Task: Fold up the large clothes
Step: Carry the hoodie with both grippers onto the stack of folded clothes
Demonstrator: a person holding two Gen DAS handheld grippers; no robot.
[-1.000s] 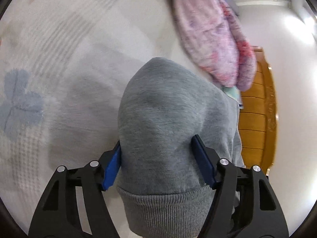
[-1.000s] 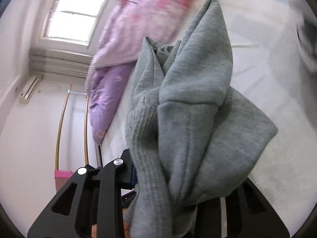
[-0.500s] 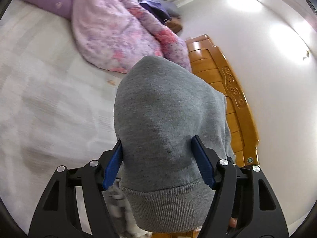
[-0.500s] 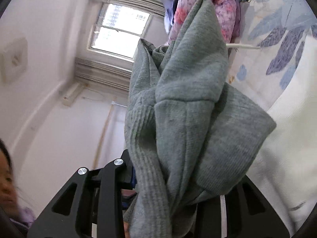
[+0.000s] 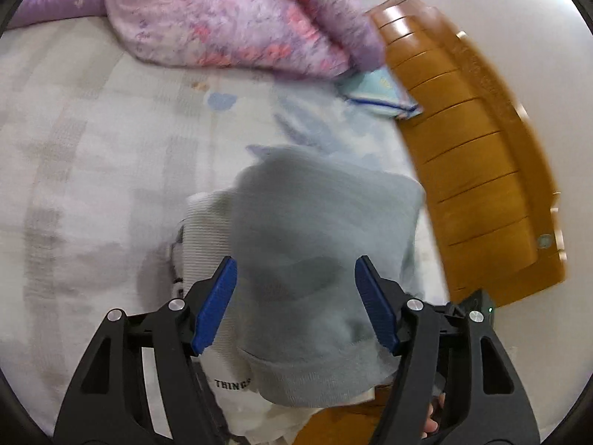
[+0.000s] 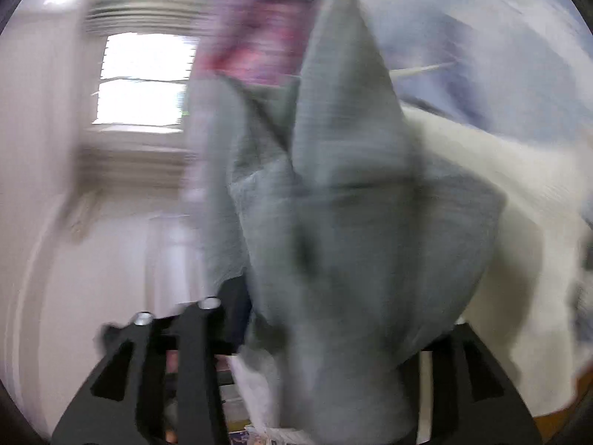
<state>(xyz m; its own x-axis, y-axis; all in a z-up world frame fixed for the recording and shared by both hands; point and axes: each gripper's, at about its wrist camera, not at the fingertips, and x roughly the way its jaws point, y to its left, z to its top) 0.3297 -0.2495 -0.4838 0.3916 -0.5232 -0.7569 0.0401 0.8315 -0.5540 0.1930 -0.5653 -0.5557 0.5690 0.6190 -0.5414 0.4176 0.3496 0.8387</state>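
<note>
**A:** What does the sweater look like?

**B:** One grey sweater (image 5: 318, 244), soft knit with a ribbed band at its near edge. In the left view it bulges up in a rounded hump between the two blue pads (image 5: 214, 306) of the left hand-held gripper (image 5: 296, 304). The jaws stand wide, and the cloth fills the gap and drapes over the front; whether they pinch it, I cannot tell.

**A:** And the right one?

**B:** That view is blurred. The sweater (image 6: 348, 222) rises in a tall peak with folds, bunched over the right hand-held gripper (image 6: 333, 352). The cloth hides the fingertips, so I cannot tell how far apart they stand.

**A:** Where is it all?

**B:** Above a bed (image 5: 92, 170) with a pale patterned sheet. Under the sweater lies one white garment (image 5: 207, 230) with printed letters.

**A:** What else?

**B:** One pink and purple quilt (image 5: 229, 18) heaped at the far side, one light blue folded cloth (image 5: 378, 92) beside it, one orange wooden bed board (image 5: 478, 170) on the right. One window (image 6: 141, 81) shows in the right view.
</note>
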